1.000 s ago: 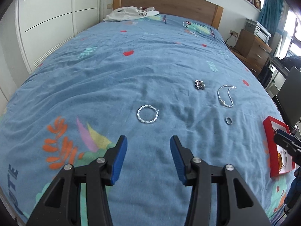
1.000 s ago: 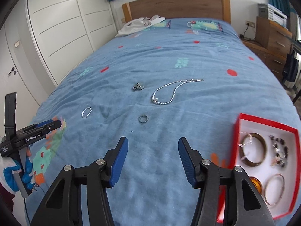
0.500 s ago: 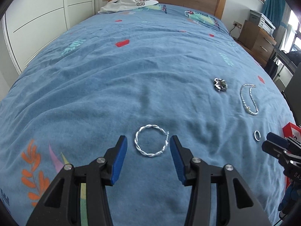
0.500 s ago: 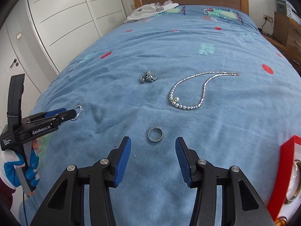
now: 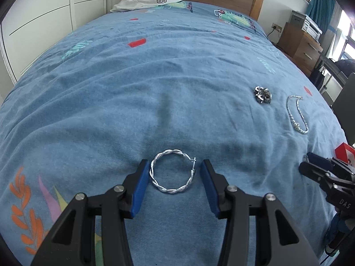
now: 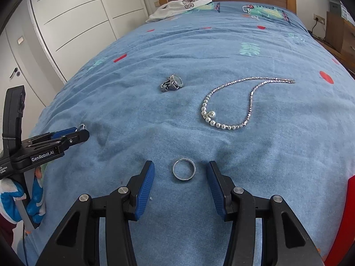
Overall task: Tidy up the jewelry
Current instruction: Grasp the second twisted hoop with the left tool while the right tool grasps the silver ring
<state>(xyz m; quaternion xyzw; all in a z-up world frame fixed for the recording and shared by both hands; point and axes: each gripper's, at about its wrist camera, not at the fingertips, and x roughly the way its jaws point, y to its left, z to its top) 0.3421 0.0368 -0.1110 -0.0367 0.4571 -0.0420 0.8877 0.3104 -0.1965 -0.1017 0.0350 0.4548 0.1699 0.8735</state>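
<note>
Silver hoop (image 5: 172,173) now sits between your spread left claw (image 5: 172,185); right claw (image 6: 180,184), just narrowing yet untouching, straddles ring (image 6: 184,169). Both dropped onto bed (image 5: 111,102); pinch next.

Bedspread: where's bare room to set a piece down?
The bedspread is bare between the white garment and the chunky ring. It is crowded nearer: beaded necklace, plain ring, twisted hoop, and the red box at the right edge.
</note>
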